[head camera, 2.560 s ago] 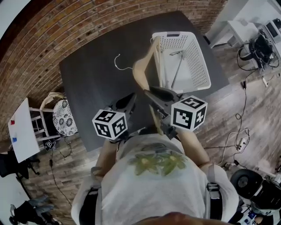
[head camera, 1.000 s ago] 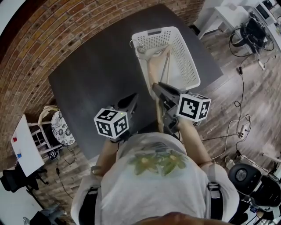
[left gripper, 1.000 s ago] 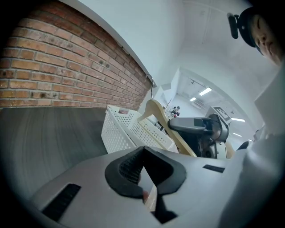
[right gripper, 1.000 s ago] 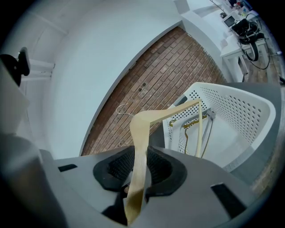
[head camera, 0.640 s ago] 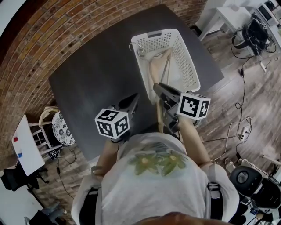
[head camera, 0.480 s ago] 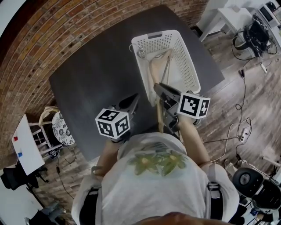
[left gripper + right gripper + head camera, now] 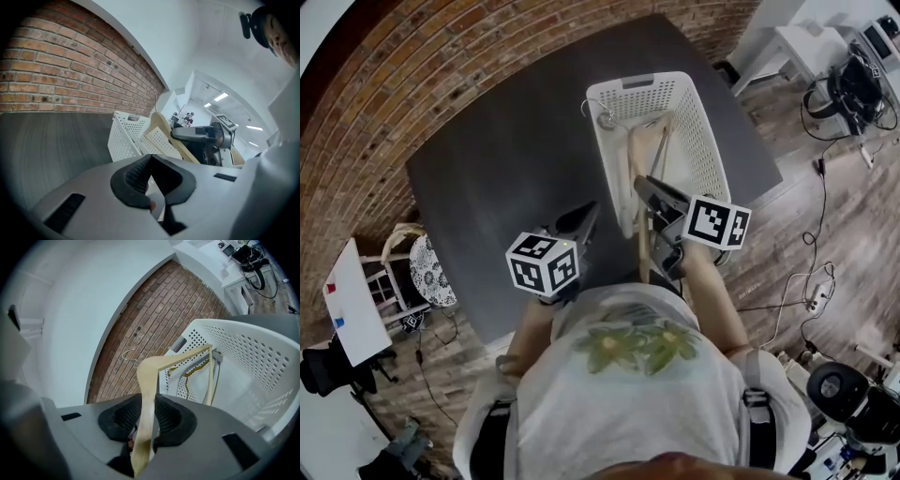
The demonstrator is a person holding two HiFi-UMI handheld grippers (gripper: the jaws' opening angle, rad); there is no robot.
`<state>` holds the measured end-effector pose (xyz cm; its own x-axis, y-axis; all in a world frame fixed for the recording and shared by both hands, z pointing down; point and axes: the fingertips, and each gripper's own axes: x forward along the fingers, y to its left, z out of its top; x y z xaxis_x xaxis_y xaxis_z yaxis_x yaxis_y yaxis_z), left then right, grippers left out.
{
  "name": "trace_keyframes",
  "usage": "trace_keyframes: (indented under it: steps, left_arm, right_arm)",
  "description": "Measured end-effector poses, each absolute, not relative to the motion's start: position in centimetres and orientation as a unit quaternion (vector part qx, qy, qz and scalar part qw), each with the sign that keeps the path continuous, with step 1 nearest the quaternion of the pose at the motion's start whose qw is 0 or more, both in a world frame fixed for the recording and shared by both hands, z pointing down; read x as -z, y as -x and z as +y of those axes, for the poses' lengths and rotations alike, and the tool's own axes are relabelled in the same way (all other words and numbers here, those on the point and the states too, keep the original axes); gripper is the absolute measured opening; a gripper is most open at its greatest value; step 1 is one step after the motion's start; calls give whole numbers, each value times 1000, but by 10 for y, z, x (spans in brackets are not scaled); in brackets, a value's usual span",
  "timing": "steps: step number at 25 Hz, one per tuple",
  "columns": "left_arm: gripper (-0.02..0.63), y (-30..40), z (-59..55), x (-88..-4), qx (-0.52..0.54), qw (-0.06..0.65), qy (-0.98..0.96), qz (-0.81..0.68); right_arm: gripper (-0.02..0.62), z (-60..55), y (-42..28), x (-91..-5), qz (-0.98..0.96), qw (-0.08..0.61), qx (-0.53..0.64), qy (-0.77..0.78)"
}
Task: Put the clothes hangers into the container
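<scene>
Bordering the basket's (image 7: 705, 141) table (image 7: 506, 159) are brick wall (image 7: 422, 66), cables (image 7: 811, 291).

- The left hand-held gripper (image 7: 584, 214) was held in front of the torso and pointed forward and slightly downward. Its jaws were closed together with nothing between them.
- The right hand-held gripper (image 7: 643, 184) sat beside the left one and reached farther forward. Its jaws were clamped on one arm of a wooden hanger (image 7: 149, 376).
- Both forearms extended forward from the torso.
</scene>
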<state>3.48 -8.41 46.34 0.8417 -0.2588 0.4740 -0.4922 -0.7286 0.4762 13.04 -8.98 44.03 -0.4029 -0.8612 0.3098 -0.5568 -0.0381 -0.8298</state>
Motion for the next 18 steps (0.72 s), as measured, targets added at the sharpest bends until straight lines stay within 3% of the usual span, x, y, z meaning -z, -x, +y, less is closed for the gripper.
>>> trace_keyframes:
  steps: [18]
  left_arm:
    - [28,-38,-99,-475,-207,313,-900,-222]
  right_arm:
    - [107,-116,-154,-458,655,149,514,533]
